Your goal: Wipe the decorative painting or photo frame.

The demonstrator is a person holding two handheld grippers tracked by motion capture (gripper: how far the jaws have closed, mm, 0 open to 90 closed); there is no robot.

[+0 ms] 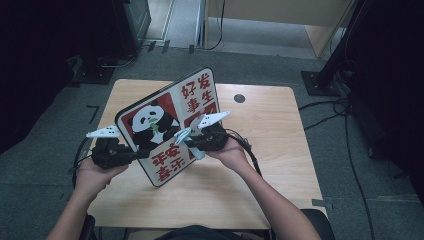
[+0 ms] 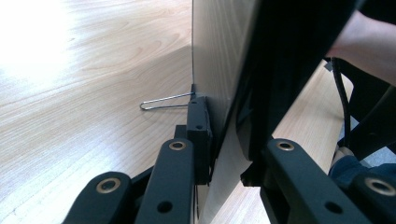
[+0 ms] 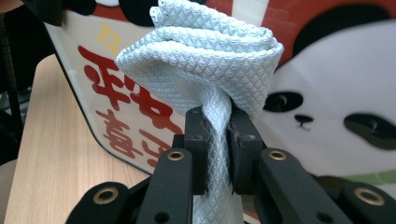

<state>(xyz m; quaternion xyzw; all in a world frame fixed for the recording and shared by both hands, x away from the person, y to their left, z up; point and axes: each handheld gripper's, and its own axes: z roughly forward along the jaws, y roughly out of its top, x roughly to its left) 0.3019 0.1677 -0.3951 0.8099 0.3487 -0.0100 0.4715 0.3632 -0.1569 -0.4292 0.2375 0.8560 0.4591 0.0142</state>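
Note:
A glossy board [image 1: 170, 125] printed with a panda and red characters stands tilted over the wooden table [image 1: 270, 150]. My left gripper [image 1: 134, 155] is shut on its lower left edge; in the left gripper view the board [image 2: 215, 46] runs edge-on between the pads of that gripper [image 2: 224, 135]. My right gripper [image 1: 192, 142] is shut on a pale blue waffle-weave cloth [image 1: 184, 135] held against the board's printed face. In the right gripper view the bunched cloth [image 3: 205, 51] rises from the closed gripper [image 3: 217, 126] in front of the panda board [image 3: 336, 84].
A thin wire leg [image 2: 163, 100] sticks out from the board's back near the tabletop. A round dark grommet [image 1: 239, 98] sits at the table's far side. Black stand bases [image 1: 320, 80] and cables [image 1: 350, 135] lie on the grey floor to the right.

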